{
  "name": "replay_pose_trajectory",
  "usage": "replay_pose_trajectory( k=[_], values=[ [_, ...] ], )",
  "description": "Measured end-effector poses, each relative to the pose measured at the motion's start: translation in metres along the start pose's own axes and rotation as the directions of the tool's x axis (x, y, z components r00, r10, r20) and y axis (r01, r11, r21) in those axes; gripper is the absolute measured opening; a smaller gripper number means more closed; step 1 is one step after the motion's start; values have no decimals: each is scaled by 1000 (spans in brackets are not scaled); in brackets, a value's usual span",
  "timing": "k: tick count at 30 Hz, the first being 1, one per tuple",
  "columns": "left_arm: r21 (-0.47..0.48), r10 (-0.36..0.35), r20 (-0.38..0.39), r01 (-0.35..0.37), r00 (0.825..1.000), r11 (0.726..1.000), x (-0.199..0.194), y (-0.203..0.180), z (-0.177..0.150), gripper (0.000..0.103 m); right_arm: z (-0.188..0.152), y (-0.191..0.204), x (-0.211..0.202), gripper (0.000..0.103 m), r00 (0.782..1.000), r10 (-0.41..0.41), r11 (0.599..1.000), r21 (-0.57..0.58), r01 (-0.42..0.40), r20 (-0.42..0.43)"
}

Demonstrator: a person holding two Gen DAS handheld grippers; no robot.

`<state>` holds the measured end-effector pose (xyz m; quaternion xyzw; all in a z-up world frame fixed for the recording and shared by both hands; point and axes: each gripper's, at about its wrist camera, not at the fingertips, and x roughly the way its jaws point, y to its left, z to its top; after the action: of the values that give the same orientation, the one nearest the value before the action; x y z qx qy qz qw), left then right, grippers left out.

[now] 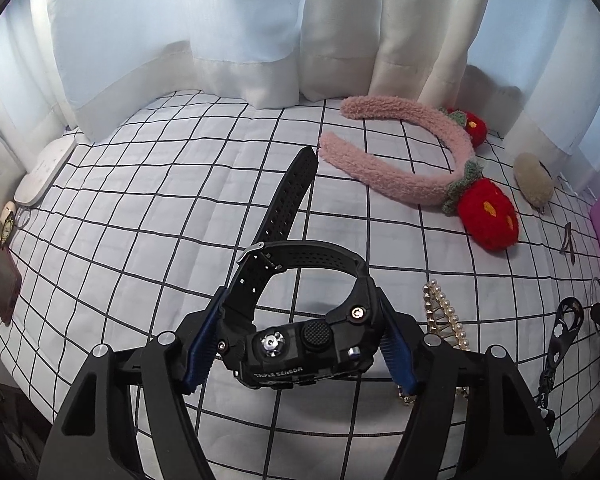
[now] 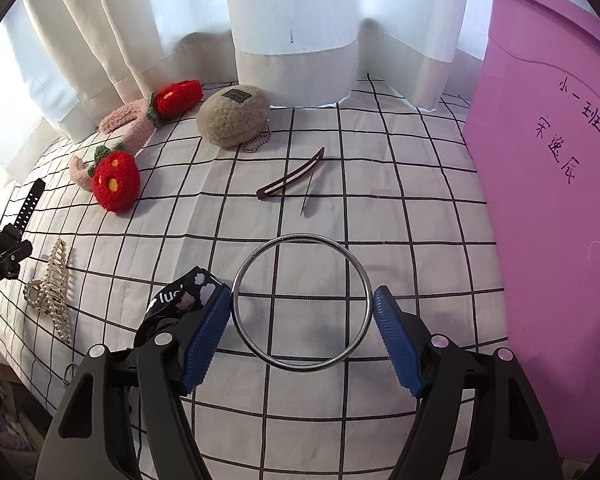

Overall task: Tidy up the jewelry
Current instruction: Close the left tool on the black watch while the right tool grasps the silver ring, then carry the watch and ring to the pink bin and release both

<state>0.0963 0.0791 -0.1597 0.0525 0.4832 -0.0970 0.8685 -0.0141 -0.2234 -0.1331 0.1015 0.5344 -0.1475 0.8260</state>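
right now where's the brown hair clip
In the right wrist view, the brown hair clip lies on the checked cloth, beyond the metal ring and right of the beige pouch.

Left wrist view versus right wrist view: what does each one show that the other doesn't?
Only the left wrist view shows the left tool shut on the black watch, its strap raised over the checked cloth.

Only the right wrist view shows the right tool with a finger at each side of the metal ring, plus the brown hair clip and the handwriting on the purple bin.

Both show the pink strawberry headband, the pearl claw clip and the beige pouch.
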Motion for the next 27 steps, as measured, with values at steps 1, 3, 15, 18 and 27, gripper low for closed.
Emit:
replay_pose_trajectory(
  k=[1, 3, 15, 18, 27],
  values=[
    [5, -2, 11, 2, 1000, 1000, -6, -2, 2, 67, 1, 1, -4, 71, 1000, 5, 1000, 0, -5, 8],
    [18, -11, 32, 10, 999, 1000, -17, -6, 6, 67, 5, 5, -12, 71, 1000, 13, 1000, -3, -12, 27],
    [142, -130, 142, 110, 981, 984, -93, -59, 28, 67, 25, 14, -86, 71, 984, 69, 998, -3, -69, 162],
    [177, -169, 157, 141, 973, 974, -107, -79, 31, 67, 27, 10, -107, 71, 978, 69, 998, -4, -70, 199],
    [301, -293, 196, 227, 936, 926, -148, -146, 40, 67, 25, -30, -168, 71, 950, 28, 997, 65, -50, 312]
  ],
)
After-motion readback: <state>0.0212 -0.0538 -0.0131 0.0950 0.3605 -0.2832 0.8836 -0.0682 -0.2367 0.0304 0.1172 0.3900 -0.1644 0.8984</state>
